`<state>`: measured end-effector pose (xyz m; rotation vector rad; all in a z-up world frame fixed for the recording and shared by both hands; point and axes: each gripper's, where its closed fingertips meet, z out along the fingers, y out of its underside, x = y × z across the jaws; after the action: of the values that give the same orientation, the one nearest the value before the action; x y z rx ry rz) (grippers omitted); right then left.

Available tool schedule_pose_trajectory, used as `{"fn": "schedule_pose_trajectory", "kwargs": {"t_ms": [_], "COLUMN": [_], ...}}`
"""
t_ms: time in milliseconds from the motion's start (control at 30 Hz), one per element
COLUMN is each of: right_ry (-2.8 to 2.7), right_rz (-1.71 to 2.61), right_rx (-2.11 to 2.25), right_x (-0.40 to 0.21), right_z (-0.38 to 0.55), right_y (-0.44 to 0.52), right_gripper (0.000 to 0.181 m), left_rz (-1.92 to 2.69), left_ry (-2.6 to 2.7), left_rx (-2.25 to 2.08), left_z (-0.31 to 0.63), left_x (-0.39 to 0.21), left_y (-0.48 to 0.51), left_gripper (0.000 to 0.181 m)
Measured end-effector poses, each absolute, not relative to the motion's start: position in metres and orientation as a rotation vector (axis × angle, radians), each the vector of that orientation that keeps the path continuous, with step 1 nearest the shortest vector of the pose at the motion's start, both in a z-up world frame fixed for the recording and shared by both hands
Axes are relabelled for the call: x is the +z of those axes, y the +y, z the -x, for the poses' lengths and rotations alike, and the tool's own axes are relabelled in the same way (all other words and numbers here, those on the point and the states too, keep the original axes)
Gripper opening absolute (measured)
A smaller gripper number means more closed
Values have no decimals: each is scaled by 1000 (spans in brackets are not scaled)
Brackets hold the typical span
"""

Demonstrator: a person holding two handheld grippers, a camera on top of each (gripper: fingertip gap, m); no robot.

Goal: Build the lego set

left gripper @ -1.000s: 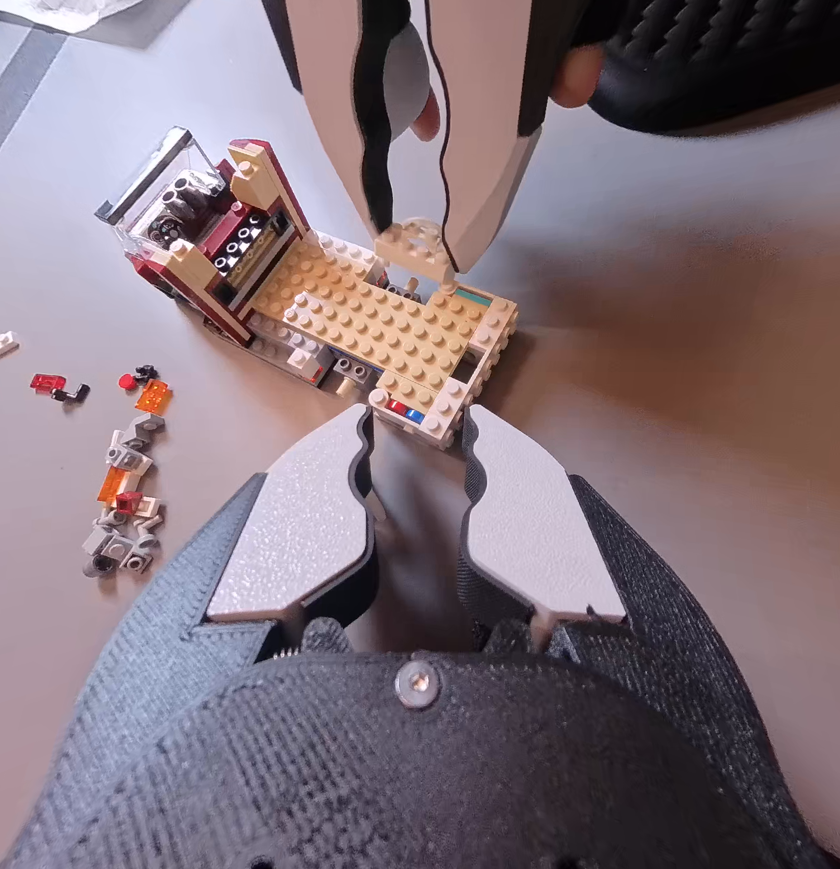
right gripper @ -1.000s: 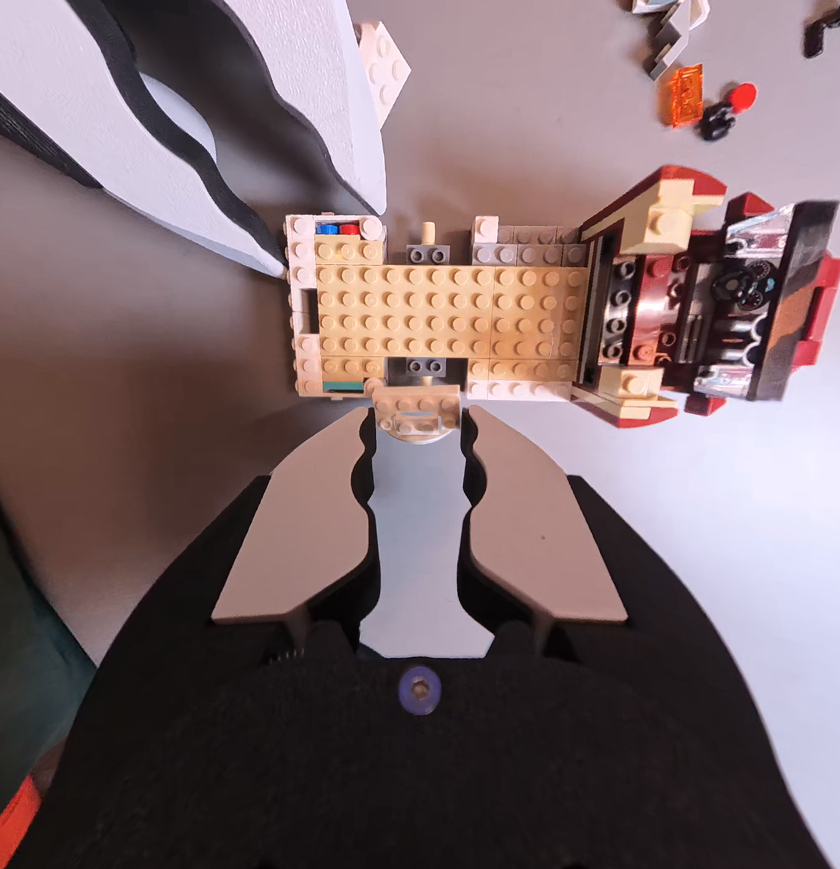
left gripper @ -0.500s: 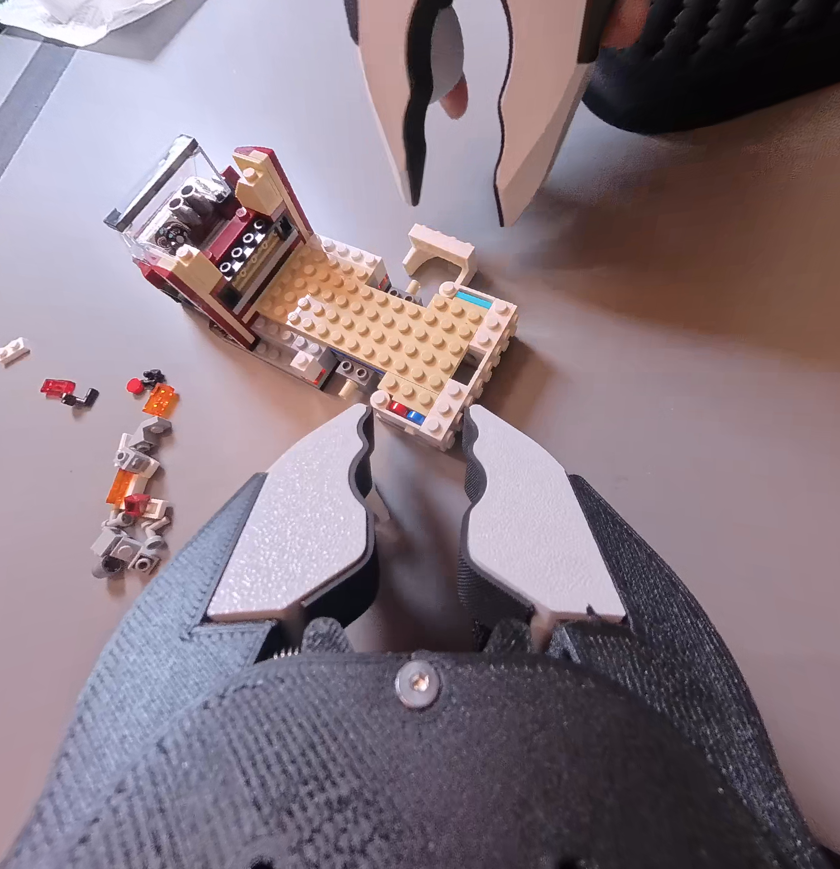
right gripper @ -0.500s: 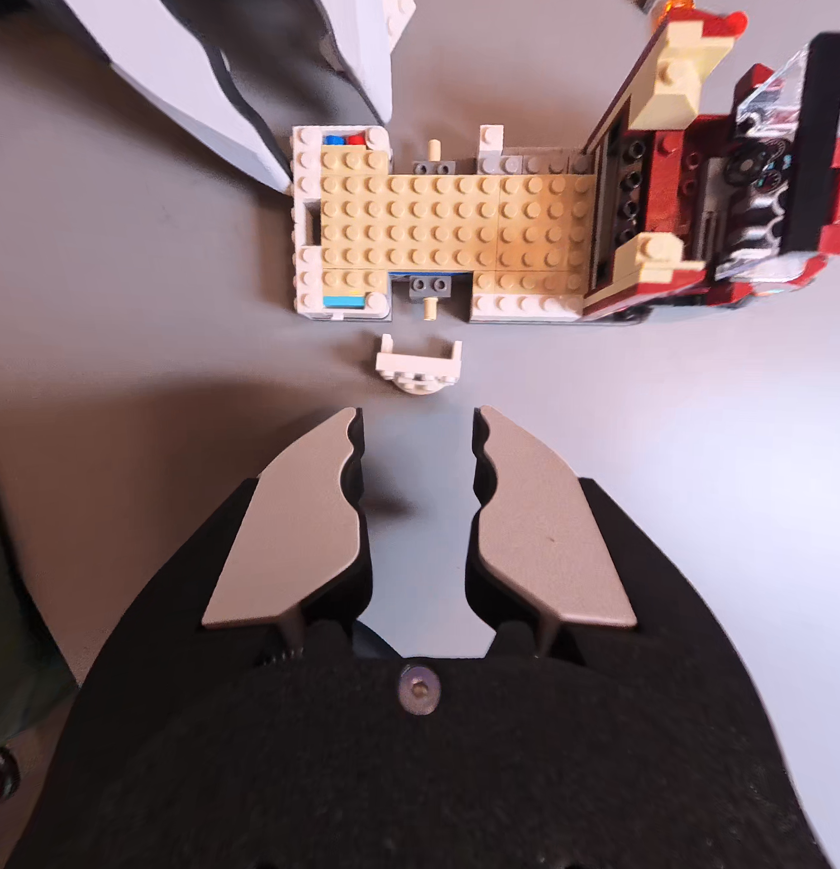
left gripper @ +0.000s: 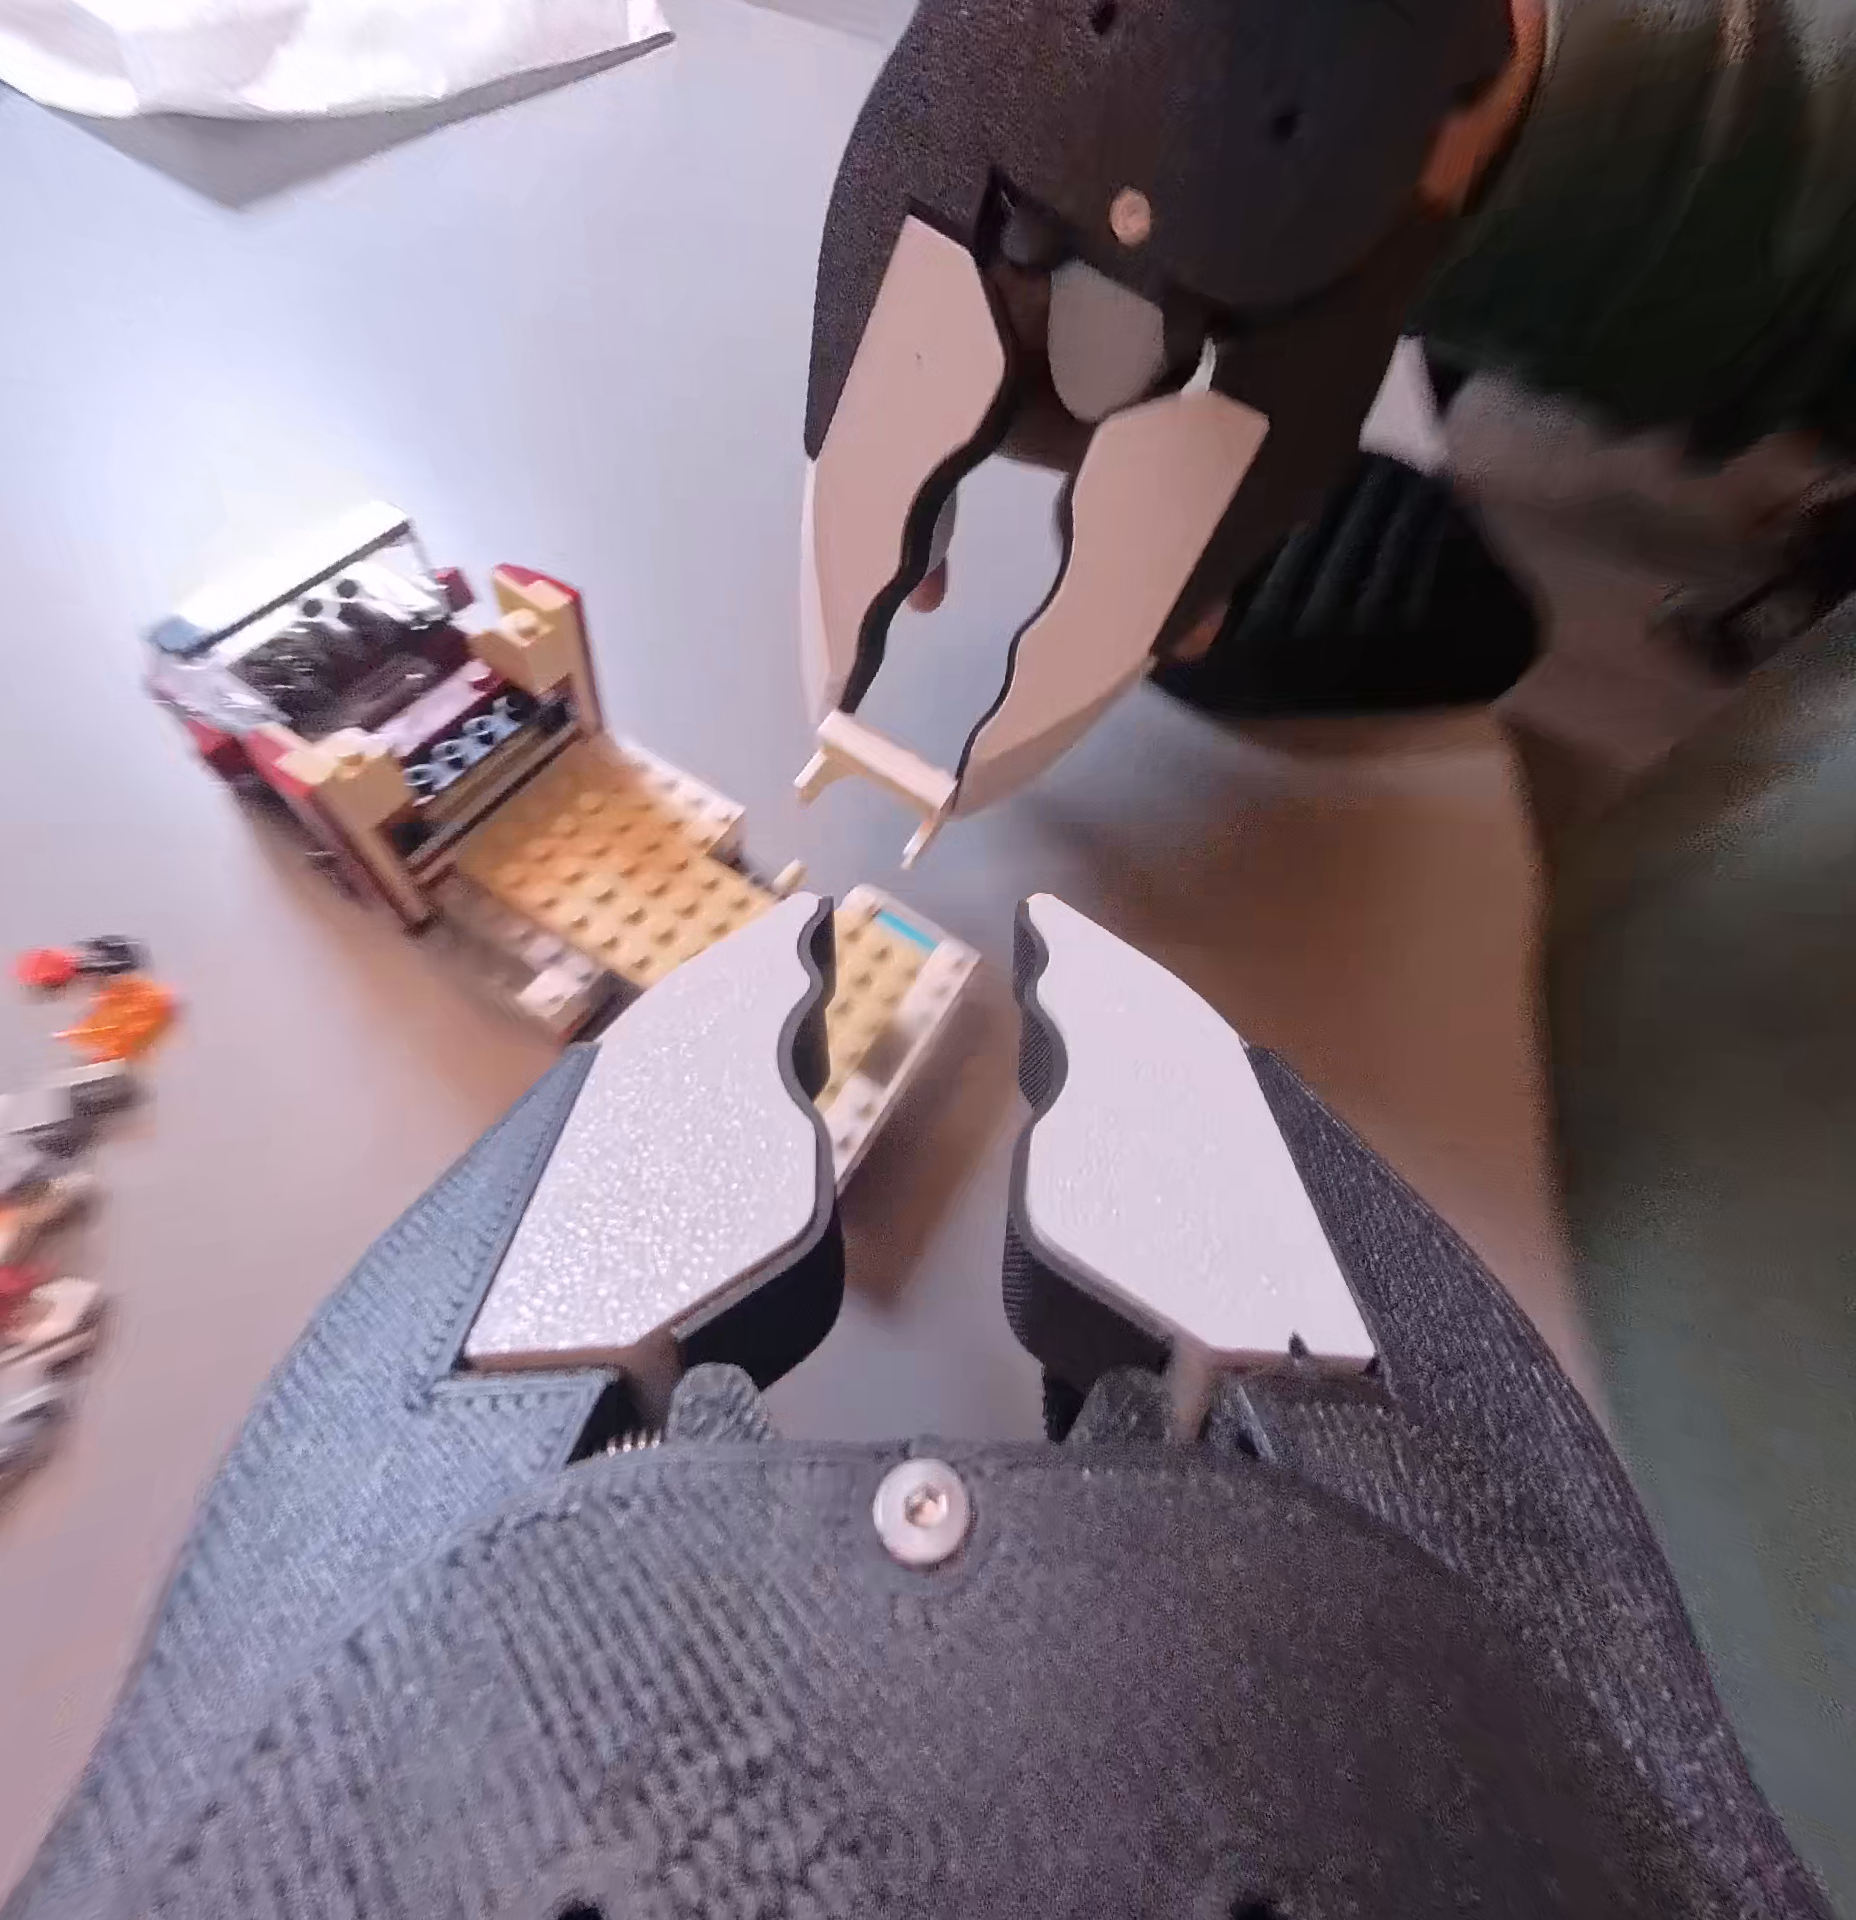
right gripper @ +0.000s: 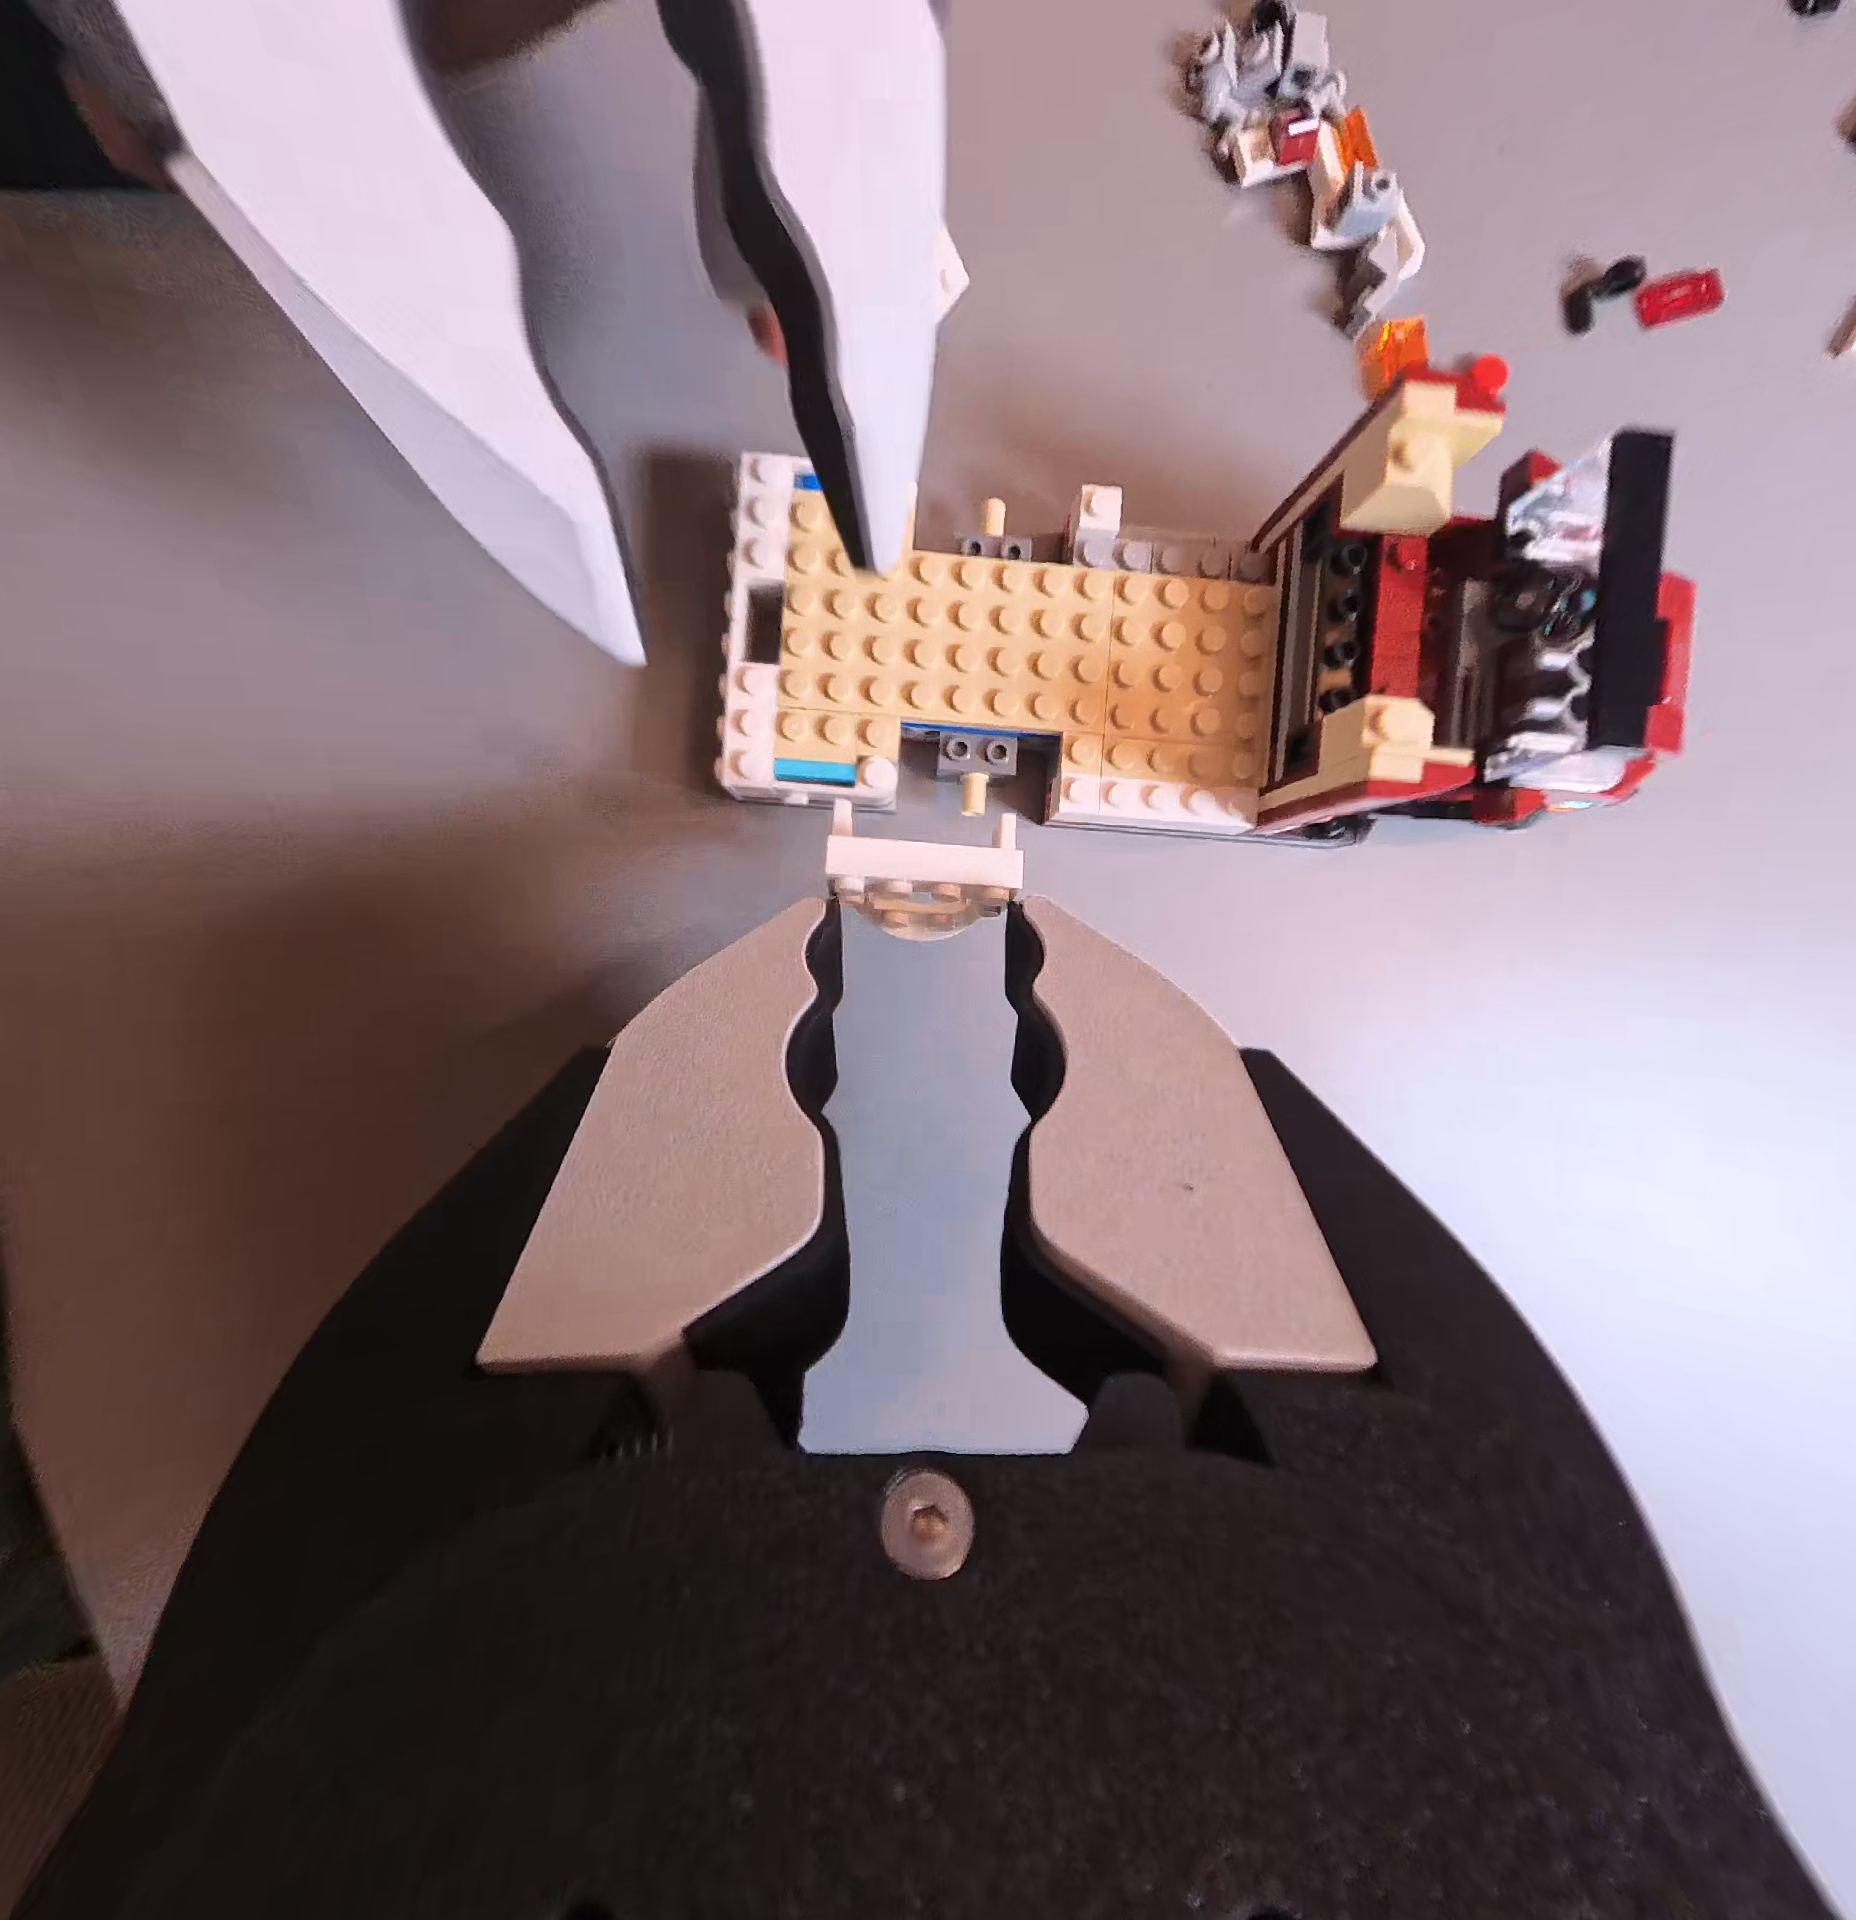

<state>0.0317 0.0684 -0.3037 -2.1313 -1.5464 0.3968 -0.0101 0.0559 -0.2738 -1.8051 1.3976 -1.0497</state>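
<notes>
Pinching white arch piece (right gripper: 924,860) — right gripper (right gripper: 919,914) — beside truck (right gripper: 1017,644).

Your loose bricks (left gripper: 41,1195) blur past telling; your left tool (left gripper: 919,914) hides, perhaps, the truck's (left gripper: 612,862) rear corner.

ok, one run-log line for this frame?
phase: wheel-arch fit | right gripper: shut on white arch piece, raised beside truck model axle notch | left gripper: open, empty, over model rear | loose parts: untouched
</notes>
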Motion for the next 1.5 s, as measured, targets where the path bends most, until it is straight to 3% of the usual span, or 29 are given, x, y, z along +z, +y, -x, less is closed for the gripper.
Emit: {"fn": "schedule_pose_trajectory", "kwargs": {"t_ms": [233,467,867,1100,1233,1400,1500], "right_ry": [-1702,-1706,-1395,-1275,-1224,-1237,-1308], "right_rz": [2140,2126,1734,1572,1472,1551,1786], "right_rx": [224,80,607,669,667,644,557], "right_x": [-280,-278,-229,-226,-212,-212,-237], "right_z": [-24,-21,-5,-4,0,0,-12], "right_y": [65,75,72,68,67,72,83], "right_gripper": [30,30,39,51,33,33,33], "left_rz": [2056,2091,1810,1684,1630,1644,1761], "left_ry": [1137,1015,740,717,701,681,830], "left_rx": [-1405,-1517,-2128,-2248,-2298,-2255,-1939], "left_z": [-18,-20,-4,-4,-3,0,5], "left_x": [-266,-264,-222,-206,-199,-199,-218], "left_y": [67,73,73,68,65,71,85], "left_gripper": [30,12,5,5,5,5,18]}}
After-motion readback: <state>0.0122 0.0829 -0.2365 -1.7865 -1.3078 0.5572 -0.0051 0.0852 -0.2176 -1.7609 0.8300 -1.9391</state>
